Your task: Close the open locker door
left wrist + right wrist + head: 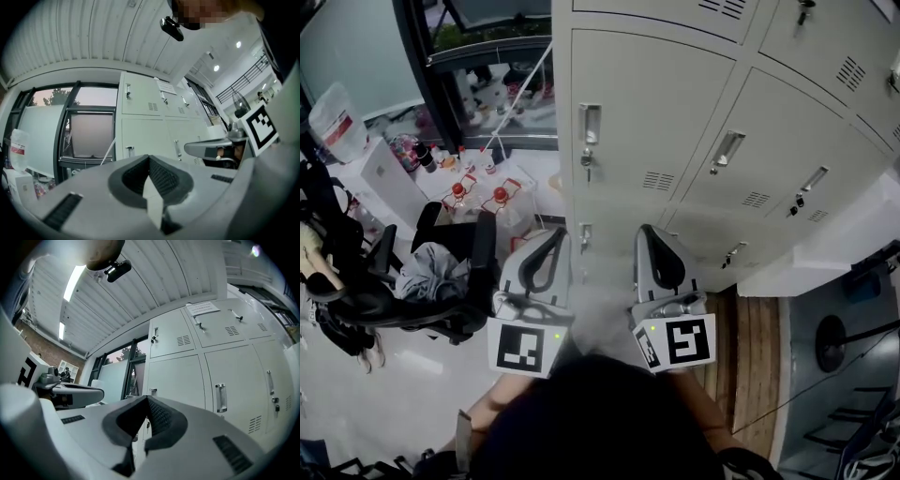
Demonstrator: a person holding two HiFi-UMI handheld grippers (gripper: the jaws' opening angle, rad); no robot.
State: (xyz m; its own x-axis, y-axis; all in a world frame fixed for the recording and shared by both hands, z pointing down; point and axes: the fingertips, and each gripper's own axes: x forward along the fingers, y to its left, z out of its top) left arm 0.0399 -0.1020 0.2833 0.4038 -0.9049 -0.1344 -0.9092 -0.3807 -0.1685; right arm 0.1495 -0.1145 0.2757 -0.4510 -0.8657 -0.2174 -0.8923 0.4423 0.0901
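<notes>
Locker door [652, 131] straight ahead of the person sits flush in its frame, and its neighbours in the pale grey locker bank [787, 122] look just as flush. A smaller door below it lies just beyond the tips of both tongs. None of the views lets me tell whether any door stands ajar.

The left tongs [557, 234] and the right tongs [646, 231] are held side by side, near each other but apart, both pointing at the foot of the bank. In the left gripper view the left tongs [149, 157] have their ribbed pads brought together at the tip, with nothing gripped. The right tongs [146, 397] are likewise pressed together and empty, facing a door with a vertical handle [220, 397].

A black office chair [441, 281] with a grey garment on it stands left of the lockers, beside red-capped bottles [478, 195] near the window [487, 56].
</notes>
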